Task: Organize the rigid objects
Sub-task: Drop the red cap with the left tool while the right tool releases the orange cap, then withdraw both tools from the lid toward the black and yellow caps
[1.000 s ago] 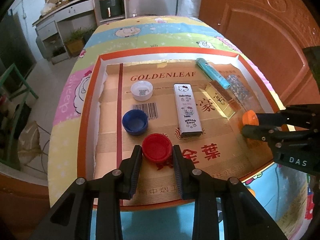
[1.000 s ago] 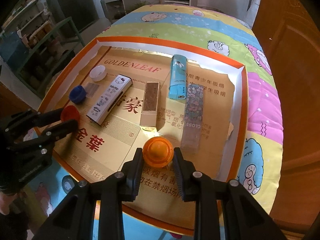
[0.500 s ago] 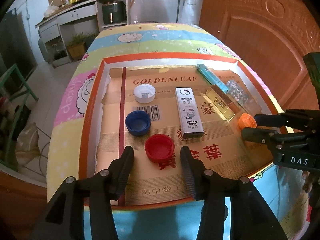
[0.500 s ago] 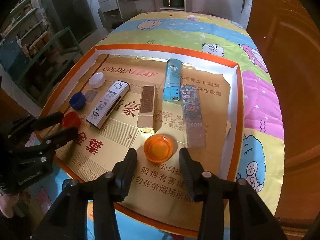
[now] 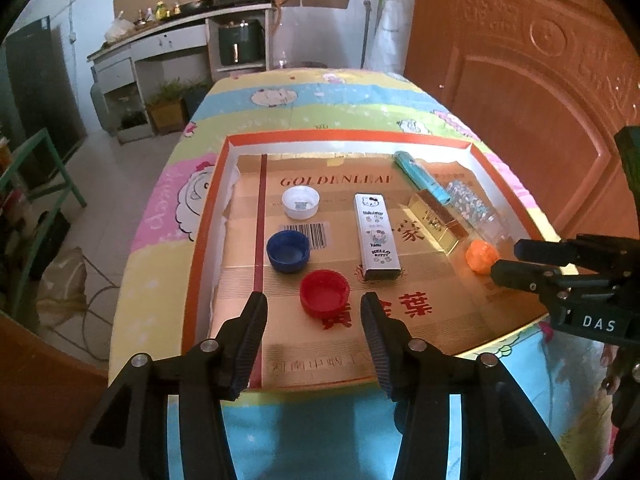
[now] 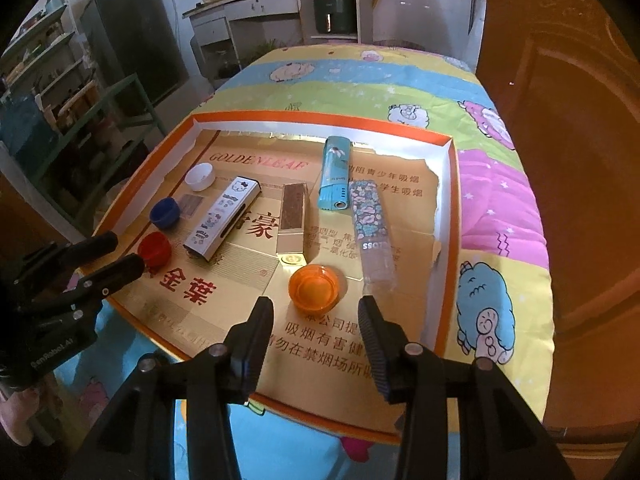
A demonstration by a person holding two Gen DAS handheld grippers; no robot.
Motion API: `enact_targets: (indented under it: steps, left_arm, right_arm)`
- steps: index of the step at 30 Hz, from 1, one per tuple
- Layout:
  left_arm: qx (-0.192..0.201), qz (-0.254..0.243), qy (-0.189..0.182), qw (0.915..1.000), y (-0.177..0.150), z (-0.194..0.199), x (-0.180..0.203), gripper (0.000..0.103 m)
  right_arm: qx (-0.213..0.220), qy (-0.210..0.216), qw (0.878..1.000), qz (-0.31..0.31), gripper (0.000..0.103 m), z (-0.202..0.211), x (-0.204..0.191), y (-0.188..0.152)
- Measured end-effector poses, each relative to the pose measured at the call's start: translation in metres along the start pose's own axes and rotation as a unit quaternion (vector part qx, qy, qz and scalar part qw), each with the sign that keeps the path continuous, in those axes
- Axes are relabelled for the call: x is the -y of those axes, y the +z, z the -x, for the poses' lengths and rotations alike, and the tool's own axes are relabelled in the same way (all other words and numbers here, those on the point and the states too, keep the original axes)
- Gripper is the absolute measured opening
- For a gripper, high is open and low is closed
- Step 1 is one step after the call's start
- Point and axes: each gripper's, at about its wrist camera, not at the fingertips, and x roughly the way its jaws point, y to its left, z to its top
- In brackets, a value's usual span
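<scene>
A shallow orange-rimmed cardboard tray (image 5: 202, 216) (image 6: 450, 184) lies on the table. In it are a red cap (image 5: 324, 293) (image 6: 154, 249), a blue cap (image 5: 288, 250) (image 6: 165, 212), a white cap (image 5: 301, 202) (image 6: 200, 176), an orange cap (image 6: 313, 291) (image 5: 481, 255), a Hello Kitty box (image 5: 376, 236) (image 6: 222, 217), a gold box (image 5: 436, 220) (image 6: 292, 220), a teal box (image 6: 335, 174) (image 5: 422, 178) and a floral clear box (image 6: 370, 232) (image 5: 472, 208). My left gripper (image 5: 314, 312) is open just behind the red cap. My right gripper (image 6: 316, 316) is open just behind the orange cap.
The table carries a bright cartoon cloth (image 6: 400, 92). A wooden door (image 5: 540, 92) stands close on the right. A counter with kitchen items (image 5: 180, 40) and a green metal rack (image 6: 100, 120) stand on the far left. Tiled floor (image 5: 108, 184) lies left of the table.
Both grippers opened, releasing the red cap and the orange cap onto the tray. Both then pulled back and rose a little.
</scene>
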Motion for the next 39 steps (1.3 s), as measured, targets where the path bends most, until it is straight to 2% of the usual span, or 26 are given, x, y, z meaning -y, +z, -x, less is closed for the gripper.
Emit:
enact_targets:
  steps: [24,39]
  left_arm:
    - [0.06,0.023,0.012,0.9978,-0.028,0.077,0.01,0.05]
    - [0.094,0.023,0.008,0.9953,-0.056,0.123,0.024,0.05]
  right_arm:
    - [0.088,-0.02,0.996,-0.025,0.044,0.068,-0.017,-0.047]
    - [0.152,-0.032,0.987,-0.029,0.044,0.125,-0.049,-0.092]
